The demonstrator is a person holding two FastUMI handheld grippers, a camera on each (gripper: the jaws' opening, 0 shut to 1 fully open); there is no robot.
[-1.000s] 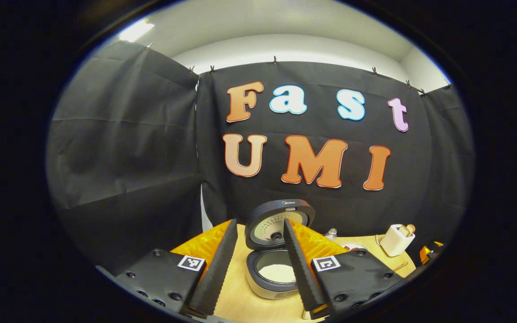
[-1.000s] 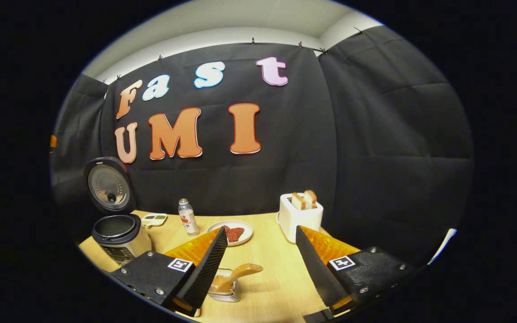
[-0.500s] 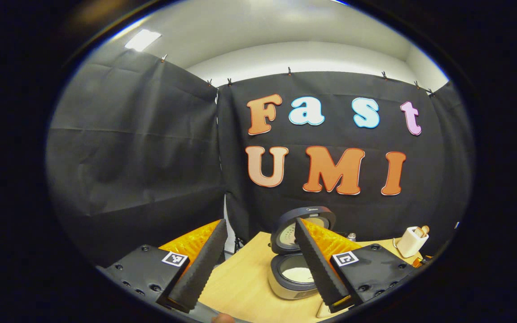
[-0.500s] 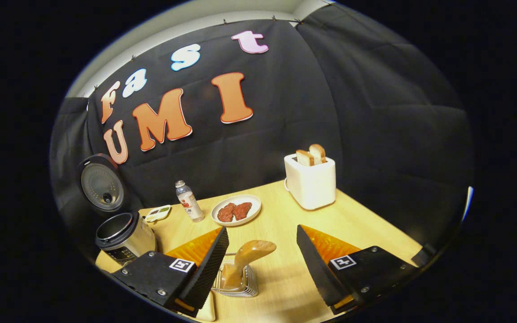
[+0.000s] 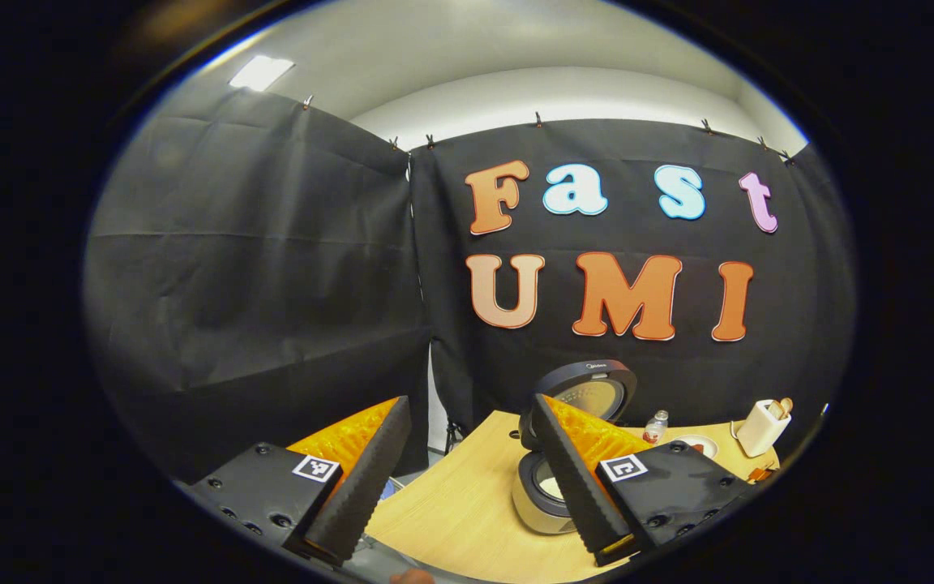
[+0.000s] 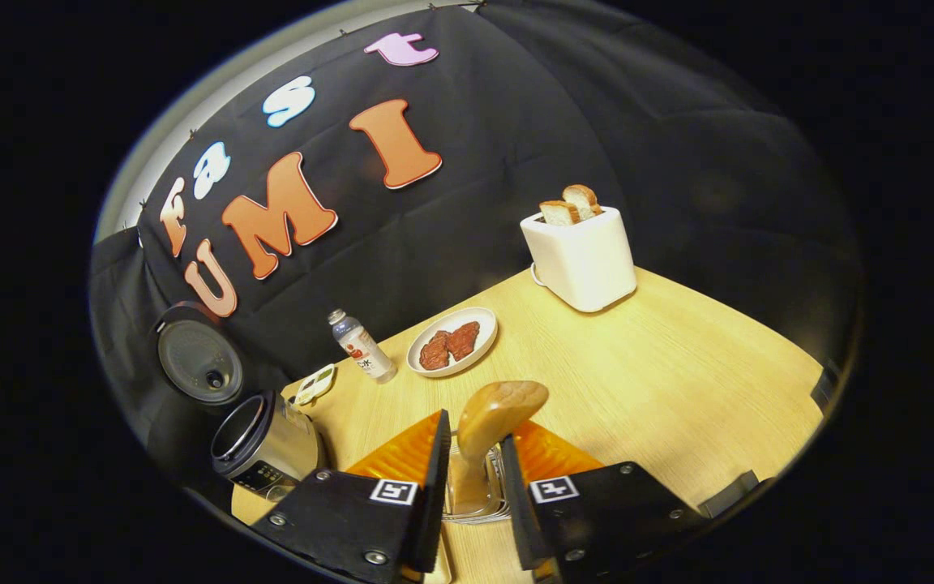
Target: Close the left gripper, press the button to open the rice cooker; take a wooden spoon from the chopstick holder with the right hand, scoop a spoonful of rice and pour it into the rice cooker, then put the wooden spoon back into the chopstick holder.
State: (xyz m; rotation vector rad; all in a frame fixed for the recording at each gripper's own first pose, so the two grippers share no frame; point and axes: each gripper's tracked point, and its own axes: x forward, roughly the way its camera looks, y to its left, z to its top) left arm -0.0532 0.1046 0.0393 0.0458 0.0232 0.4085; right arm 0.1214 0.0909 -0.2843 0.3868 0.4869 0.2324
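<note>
the rice cooker [image 6: 260, 442] is seen lid-up at the table's [image 6: 678, 389] far left, while the wooden spoon [image 6: 490, 422], standing upright in the chopstick holder [image 6: 475, 507], is bracketed by the narrowed right gripper [image 6: 471, 478], apparently not yet clamped; the left gripper [image 5: 467, 470] is held wide open, empty.

The left gripper [image 5: 467, 478] is held level above the near edge of the table, its two fingers spread wide with nothing between them. The right gripper [image 6: 471, 478] tilts downward, its fingers drawn in close on either side of the wooden spoon [image 6: 487, 430], whose handle stands in the narrow gap between them.
</note>
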